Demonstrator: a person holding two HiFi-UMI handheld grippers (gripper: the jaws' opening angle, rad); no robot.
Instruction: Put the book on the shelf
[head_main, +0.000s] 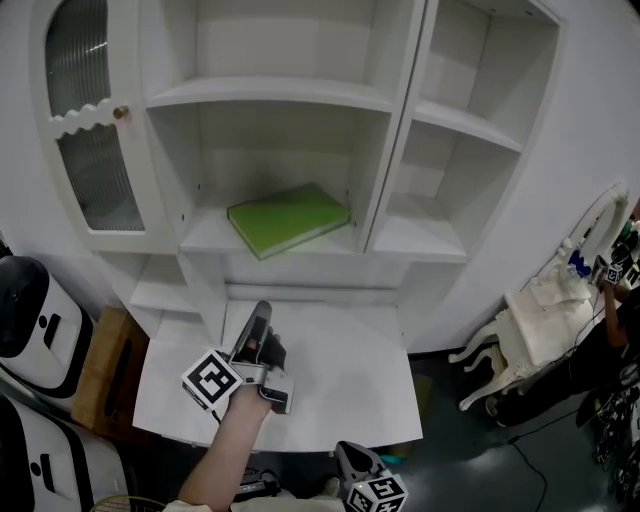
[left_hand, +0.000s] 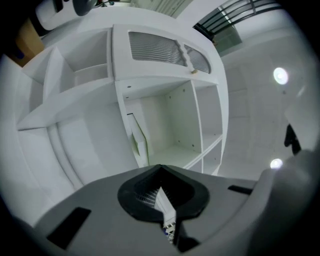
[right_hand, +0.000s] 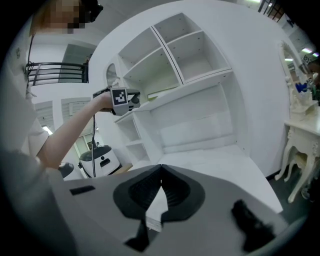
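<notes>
**Ana:** Where is the green book (head_main: 288, 219)?

**Ben:** It lies flat on the shelf (head_main: 203, 236), in the left part of the white cabinet (head_main: 396, 150). Nothing touches it.

**Ana:** Does the left gripper (head_main: 262, 310) hold anything?

**Ben:** No. Its fingers are pressed together with nothing between them. It hangs over the tabletop (head_main: 345, 365), below the shelf, and points up at the book.

**Ana:** And the right gripper (head_main: 347, 452)?

**Ben:** It is low down, near the front edge of the tabletop. Its fingers are together too, and they are empty.

**Ana:** So which step is this?

**Ben:** I think the big job is done. The book is on the shelf and both grippers are off it.

**Ana:** What comes next?

**Ben:** Maybe just pulling the hands away. One corner of the book sits close to the front edge of the shelf. If it needs to go further in, the left gripper is nearest. It could give the book a soft push with its closed fingers.
</notes>
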